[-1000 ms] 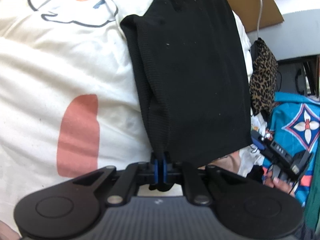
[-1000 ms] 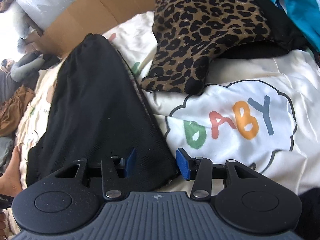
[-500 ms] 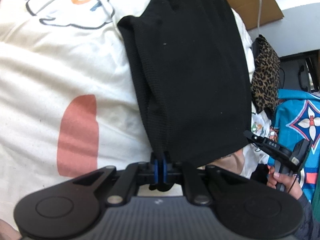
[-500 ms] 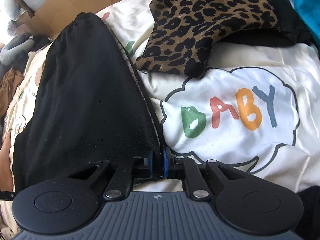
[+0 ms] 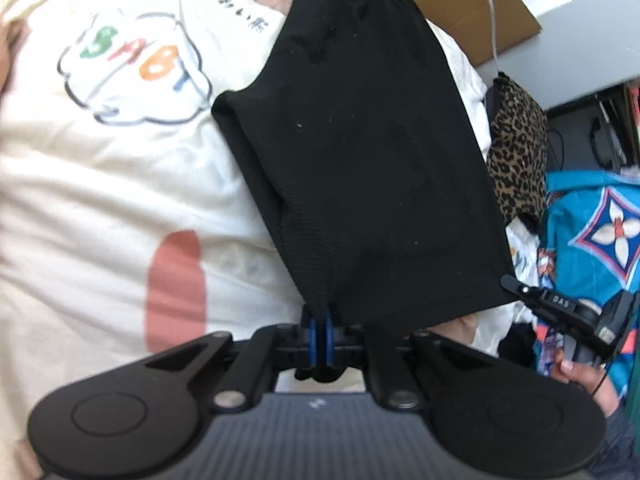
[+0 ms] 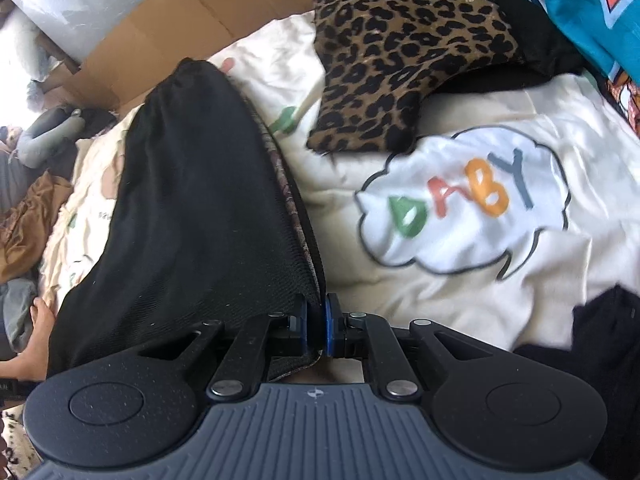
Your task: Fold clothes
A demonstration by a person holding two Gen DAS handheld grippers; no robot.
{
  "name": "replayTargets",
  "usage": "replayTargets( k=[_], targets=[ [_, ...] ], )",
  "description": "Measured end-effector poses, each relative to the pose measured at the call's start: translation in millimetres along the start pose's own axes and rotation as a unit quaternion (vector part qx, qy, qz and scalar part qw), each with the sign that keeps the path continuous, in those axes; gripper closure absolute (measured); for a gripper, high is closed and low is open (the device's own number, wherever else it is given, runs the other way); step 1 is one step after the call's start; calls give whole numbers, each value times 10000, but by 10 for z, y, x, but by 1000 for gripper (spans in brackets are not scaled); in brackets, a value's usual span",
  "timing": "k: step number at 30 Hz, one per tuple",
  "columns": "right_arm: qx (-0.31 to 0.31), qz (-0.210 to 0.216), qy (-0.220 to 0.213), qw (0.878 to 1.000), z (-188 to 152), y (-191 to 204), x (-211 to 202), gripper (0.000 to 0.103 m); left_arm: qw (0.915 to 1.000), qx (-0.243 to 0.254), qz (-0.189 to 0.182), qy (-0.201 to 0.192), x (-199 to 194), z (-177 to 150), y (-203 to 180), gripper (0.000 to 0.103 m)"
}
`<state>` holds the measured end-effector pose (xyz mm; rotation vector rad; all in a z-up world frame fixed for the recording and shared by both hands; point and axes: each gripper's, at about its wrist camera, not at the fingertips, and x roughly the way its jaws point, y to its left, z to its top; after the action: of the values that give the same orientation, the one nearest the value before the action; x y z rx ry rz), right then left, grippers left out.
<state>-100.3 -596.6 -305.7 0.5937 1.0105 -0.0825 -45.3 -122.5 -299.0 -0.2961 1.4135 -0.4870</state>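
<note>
A black garment [image 5: 372, 168] lies lengthwise on a cream bedsheet [image 5: 100, 200] printed with a "BABY" cloud. My left gripper [image 5: 320, 326] is shut on its near left corner, and the cloth hangs lifted from the blue pads. In the right wrist view the same black garment [image 6: 200, 208] stretches away to the left, and my right gripper [image 6: 316, 320] is shut on its near right corner. The right gripper [image 5: 560, 312] also shows at the right edge of the left wrist view, held by a hand.
A leopard-print cloth [image 6: 404, 48] lies on the sheet beyond the garment. A teal patterned fabric [image 5: 592, 224] and another dark cloth [image 6: 592, 344] sit to the right. Cardboard [image 6: 168, 24] stands behind the bed. Brown and grey clothes [image 6: 24, 208] are piled at far left.
The right gripper closed from open onto the garment's near right corner. Both grippers then rose, lifting the near edge of the black garment off the sheet.
</note>
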Motion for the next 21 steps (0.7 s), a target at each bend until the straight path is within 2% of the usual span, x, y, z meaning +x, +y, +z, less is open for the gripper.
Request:
replayTargets(
  k=[6,9,16,21],
  targets=[
    [100,141,129,9998,-250,145,-90,97,9997,104,183,-93,-237,63,89,98],
    [67,151,237,9996,-360,219,-121,97,9992,247,320,-47,-218,114,52,98],
    [209,208,307,9991,-542,255,-215,97,9986,186,493,29,-262,72,193,98],
    [203,203,454,9986,-677,210,-138,97,9982,90,591,50,-203,-14,289,98]
  ],
)
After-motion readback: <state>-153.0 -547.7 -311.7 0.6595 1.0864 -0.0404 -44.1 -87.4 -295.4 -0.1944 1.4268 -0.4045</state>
